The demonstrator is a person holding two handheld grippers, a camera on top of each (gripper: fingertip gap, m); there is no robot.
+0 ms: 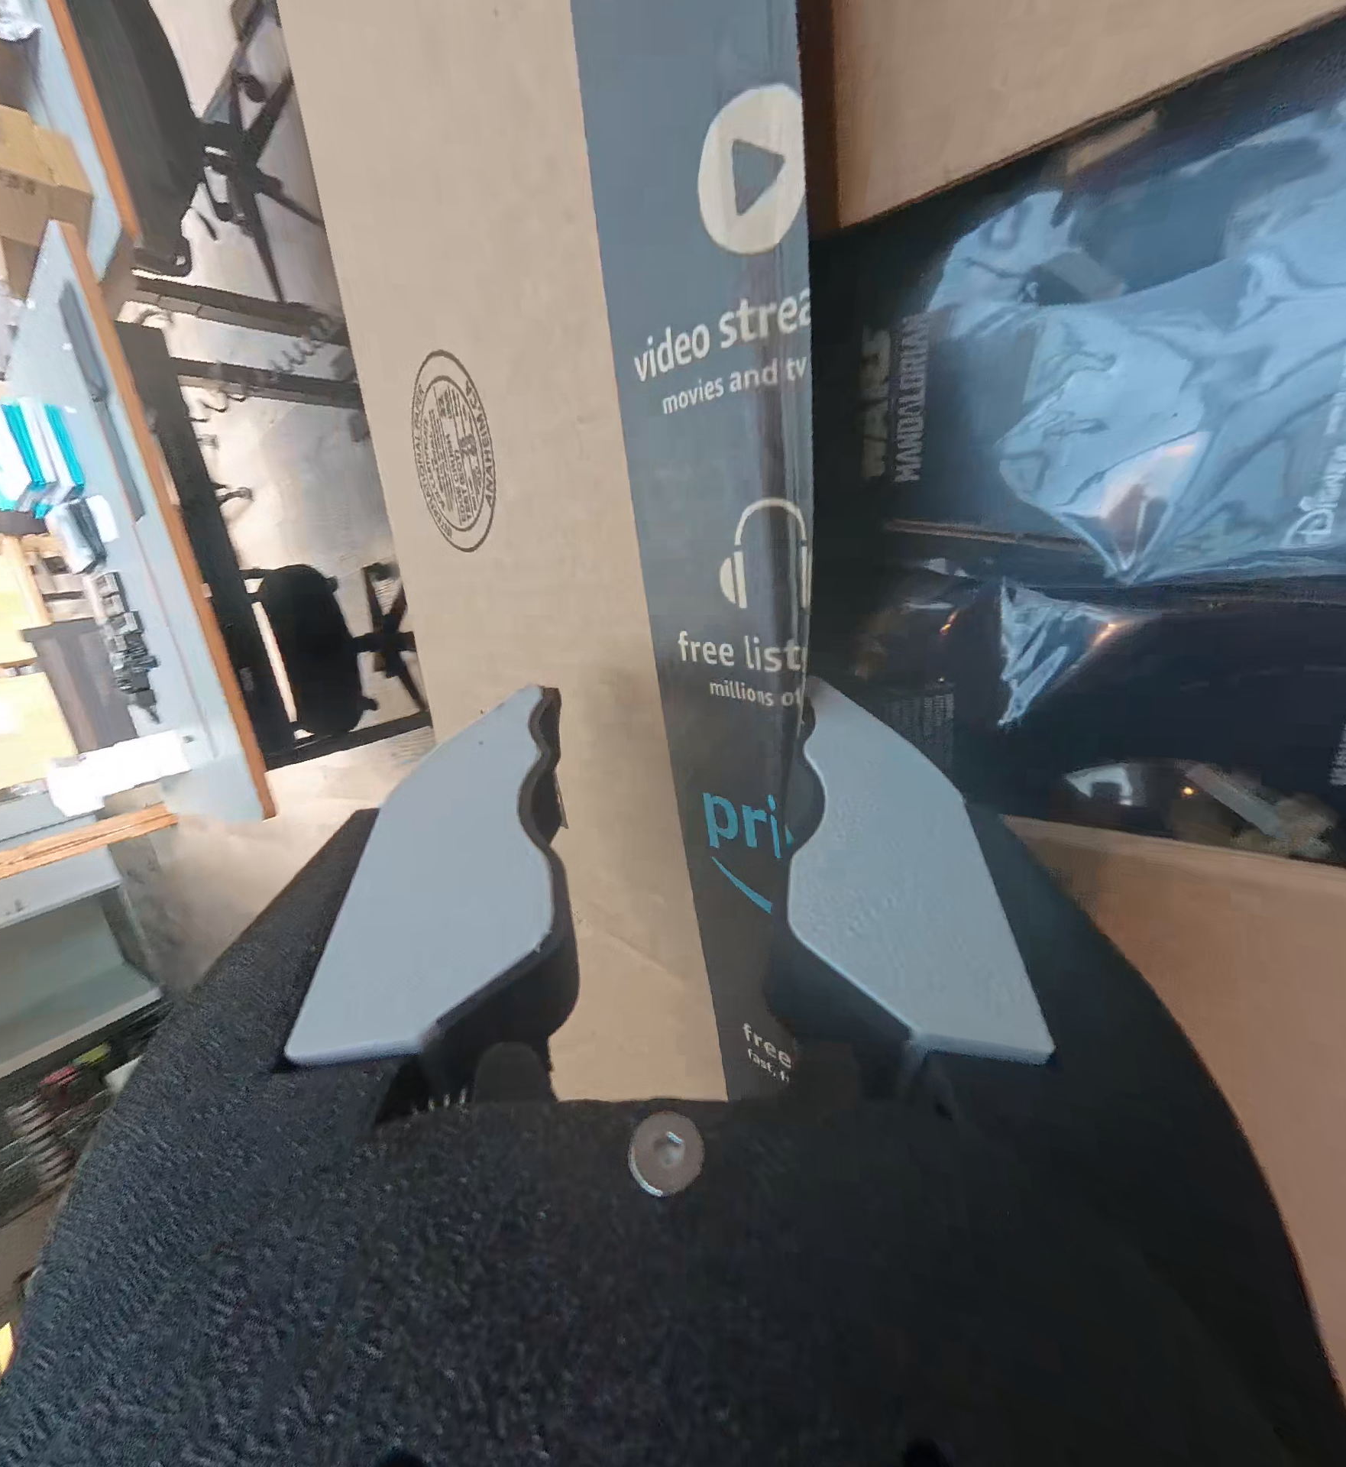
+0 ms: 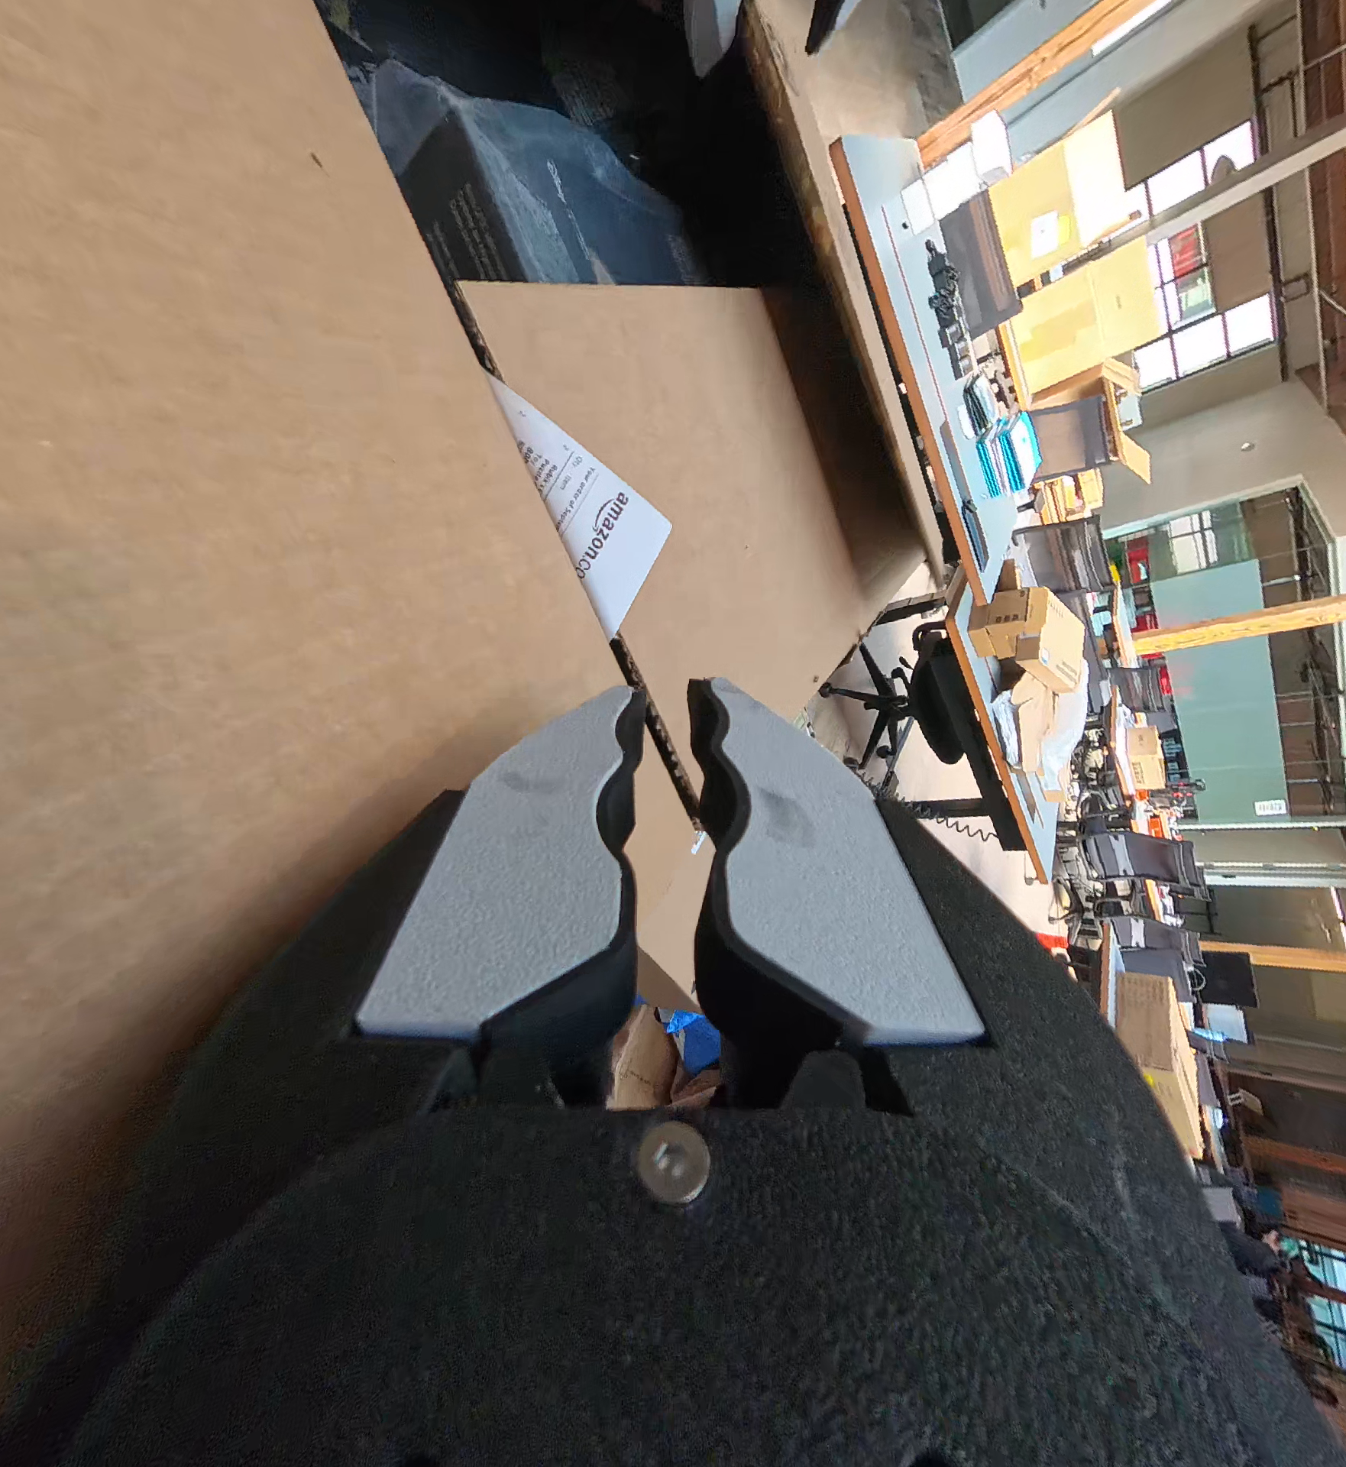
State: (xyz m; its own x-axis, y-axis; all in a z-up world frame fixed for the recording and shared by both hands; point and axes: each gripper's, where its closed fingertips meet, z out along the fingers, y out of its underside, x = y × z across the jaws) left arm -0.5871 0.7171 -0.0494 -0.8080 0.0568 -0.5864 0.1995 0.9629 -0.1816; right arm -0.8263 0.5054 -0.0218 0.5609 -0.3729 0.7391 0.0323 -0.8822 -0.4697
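My left gripper (image 1: 682, 698) is open wide, its jaws close against an upright cardboard flap (image 1: 463, 317) that carries a dark printed band (image 1: 701, 444). Its right fingertip (image 1: 821, 714) sits at the flap's edge. My right gripper (image 2: 666, 698) has its jaws a narrow gap apart. The corrugated edge of a cardboard flap (image 2: 658, 714) runs slantwise between its fingertips, and I cannot tell whether it is pinched. A white printed paper slip (image 2: 598, 516) sticks out between that flap (image 2: 678, 444) and a large cardboard panel (image 2: 178, 476) on the left.
Inside the carton lies a black printed box in shiny plastic wrap (image 1: 1130, 444), also in the right wrist view (image 2: 527, 206). Another flap (image 1: 1241, 992) stands low on the right. Desks with boxes (image 2: 1035, 627) and office chairs (image 2: 916, 706) stand beyond. Spacing between my two grippers at the tips: around 30 centimeters.
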